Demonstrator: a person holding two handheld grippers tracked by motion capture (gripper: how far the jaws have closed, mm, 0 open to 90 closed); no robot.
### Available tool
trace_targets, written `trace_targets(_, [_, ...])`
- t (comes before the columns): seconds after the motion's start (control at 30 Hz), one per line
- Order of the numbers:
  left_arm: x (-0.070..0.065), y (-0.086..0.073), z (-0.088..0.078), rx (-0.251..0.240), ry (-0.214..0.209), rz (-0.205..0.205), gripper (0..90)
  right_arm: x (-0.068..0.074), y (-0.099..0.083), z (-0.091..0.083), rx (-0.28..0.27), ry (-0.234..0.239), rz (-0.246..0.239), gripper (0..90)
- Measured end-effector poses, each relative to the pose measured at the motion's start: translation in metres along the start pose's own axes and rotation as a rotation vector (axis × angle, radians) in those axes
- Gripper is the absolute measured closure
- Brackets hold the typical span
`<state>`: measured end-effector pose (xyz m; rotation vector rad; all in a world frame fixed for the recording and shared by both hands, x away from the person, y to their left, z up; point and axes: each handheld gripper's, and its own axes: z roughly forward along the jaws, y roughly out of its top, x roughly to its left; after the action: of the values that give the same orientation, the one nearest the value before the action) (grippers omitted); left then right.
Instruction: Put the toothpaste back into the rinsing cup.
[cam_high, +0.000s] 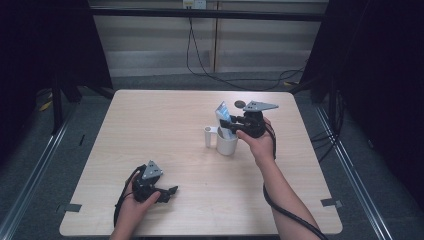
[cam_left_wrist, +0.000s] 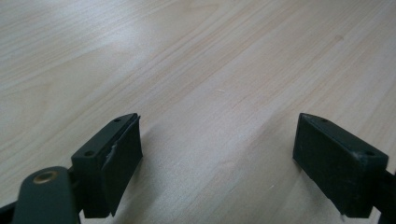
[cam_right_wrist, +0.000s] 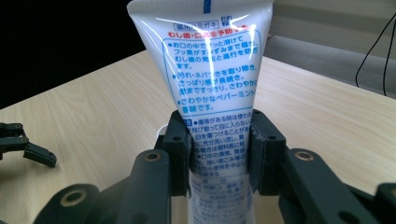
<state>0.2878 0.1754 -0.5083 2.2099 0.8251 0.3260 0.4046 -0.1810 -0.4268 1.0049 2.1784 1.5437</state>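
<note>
White toothpaste tube (cam_right_wrist: 212, 88) stands upright, crimped end up.

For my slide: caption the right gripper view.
Right gripper clamps an upright white toothpaste tube above a wooden table.

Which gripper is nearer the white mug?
Right. The right gripper grips the toothpaste tube directly over the white mug; the left gripper rests open near the table's front edge.

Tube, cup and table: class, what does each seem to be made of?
Tube: likely soft plastic, glossy; it shows bright glare and printed text.
Cup: white, smooth; ceramic or plastic, cannot tell.
Table: wood or wood-look laminate, matte, with pale grain lines.
</note>
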Motion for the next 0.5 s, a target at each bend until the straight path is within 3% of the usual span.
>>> trace_targets(0.5, [0.0000,0.0000,0.0000,0.000,0.000,0.000,15.3,-0.0004,-0.0038,-0.0064,0.029,-0.003,0.003,62.8])
